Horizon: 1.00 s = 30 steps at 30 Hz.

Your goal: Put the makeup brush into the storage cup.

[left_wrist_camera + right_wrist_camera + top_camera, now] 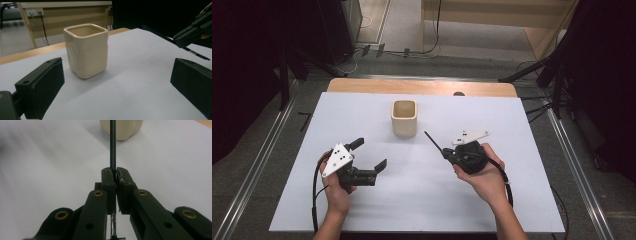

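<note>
Clamped in my right tool, the pen aims at the cup; left tool gapes empty; next, lift and drop it in.

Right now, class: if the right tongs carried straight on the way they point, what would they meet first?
Probably the cream cup. The right tongs are shut on a thin black pen, whose tip would likely arrive first; in the right gripper view it lines up with the cup, though depth is unclear.

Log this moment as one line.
right gripper: shut on pen | left gripper: open, empty | cup: upright, untouched
</note>
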{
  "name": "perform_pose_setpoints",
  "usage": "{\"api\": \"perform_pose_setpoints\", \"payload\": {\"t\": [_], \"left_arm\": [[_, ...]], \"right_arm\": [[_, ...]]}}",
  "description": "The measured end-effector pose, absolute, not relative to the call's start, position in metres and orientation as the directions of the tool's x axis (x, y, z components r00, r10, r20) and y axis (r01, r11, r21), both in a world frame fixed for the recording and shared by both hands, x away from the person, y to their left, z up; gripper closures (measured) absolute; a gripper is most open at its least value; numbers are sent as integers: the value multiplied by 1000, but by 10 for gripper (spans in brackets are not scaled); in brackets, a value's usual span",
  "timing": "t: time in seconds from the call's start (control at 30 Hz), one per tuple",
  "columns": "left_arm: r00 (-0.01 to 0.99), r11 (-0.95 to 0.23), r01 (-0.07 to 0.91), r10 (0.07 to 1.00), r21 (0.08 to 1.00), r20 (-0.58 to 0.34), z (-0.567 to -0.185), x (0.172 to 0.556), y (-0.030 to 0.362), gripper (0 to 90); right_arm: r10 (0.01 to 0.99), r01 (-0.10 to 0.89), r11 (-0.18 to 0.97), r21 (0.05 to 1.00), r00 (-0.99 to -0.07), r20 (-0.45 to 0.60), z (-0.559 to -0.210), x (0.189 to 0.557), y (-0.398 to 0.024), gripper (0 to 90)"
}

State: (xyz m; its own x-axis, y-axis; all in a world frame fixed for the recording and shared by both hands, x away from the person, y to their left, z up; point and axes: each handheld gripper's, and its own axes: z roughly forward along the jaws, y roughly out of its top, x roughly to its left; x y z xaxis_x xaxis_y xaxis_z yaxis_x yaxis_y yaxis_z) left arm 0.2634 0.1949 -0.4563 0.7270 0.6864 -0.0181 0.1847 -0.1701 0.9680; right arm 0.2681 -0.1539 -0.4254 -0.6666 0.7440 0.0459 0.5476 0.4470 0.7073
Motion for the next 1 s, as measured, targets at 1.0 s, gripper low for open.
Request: {"api": "perform_pose_setpoints", "payload": {"t": [1.0], "left_arm": [[893, -278, 237, 441, 931, -96, -466, 261, 143, 0]], "right_arm": [[630, 483, 501, 718, -773, 81, -434, 257, -140, 874]]}}
